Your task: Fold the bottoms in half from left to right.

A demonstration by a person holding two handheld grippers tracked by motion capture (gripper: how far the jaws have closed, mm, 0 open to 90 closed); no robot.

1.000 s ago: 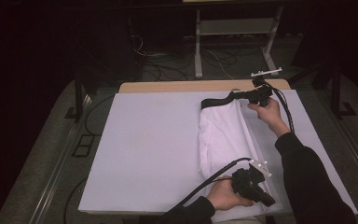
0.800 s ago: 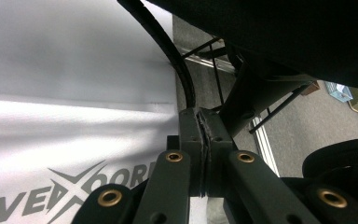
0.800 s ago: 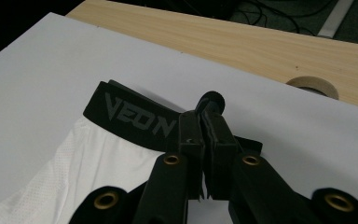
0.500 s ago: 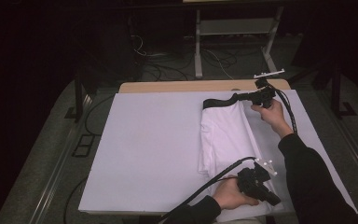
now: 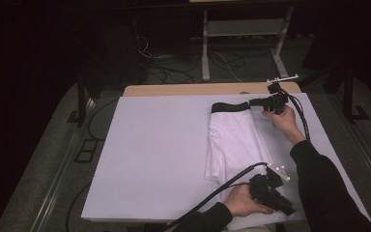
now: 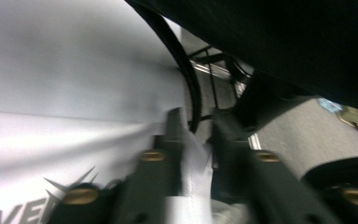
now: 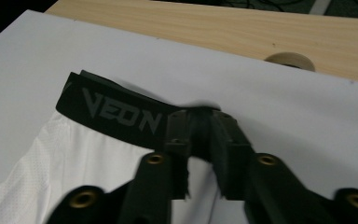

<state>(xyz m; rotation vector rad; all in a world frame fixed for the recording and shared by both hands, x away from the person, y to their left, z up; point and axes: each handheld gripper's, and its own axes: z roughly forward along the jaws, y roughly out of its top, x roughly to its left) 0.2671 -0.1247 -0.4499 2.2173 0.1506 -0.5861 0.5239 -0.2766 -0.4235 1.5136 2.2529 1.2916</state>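
A white pair of shorts (image 5: 234,145) with a black "VEON" waistband (image 5: 229,106) lies lengthwise on the white sheet (image 5: 149,145). My right gripper (image 5: 256,102) is at the waistband's right end. In the right gripper view the bunched waistband (image 7: 116,114) still sits between the jaws of this gripper (image 7: 200,128), which have just been opening. My left gripper (image 5: 285,208) is at the near hem by the front edge. In the left gripper view a fold of white cloth (image 6: 193,158) stands between its jaws (image 6: 196,135), which have also just been opening.
The sheet covers a wooden table (image 7: 214,28) whose bare strip along the far edge has a round hole (image 7: 290,60). Cables (image 5: 232,181) trail from both grippers across the sheet. A dark sleeve (image 5: 319,183) lies over the sheet's right side. Metal stand legs (image 5: 205,53) rise behind the table.
The shorts have been drawn out longer and now lie flatter. My left gripper has edged slightly right and toward the front edge. The right hand has stayed at the waistband.
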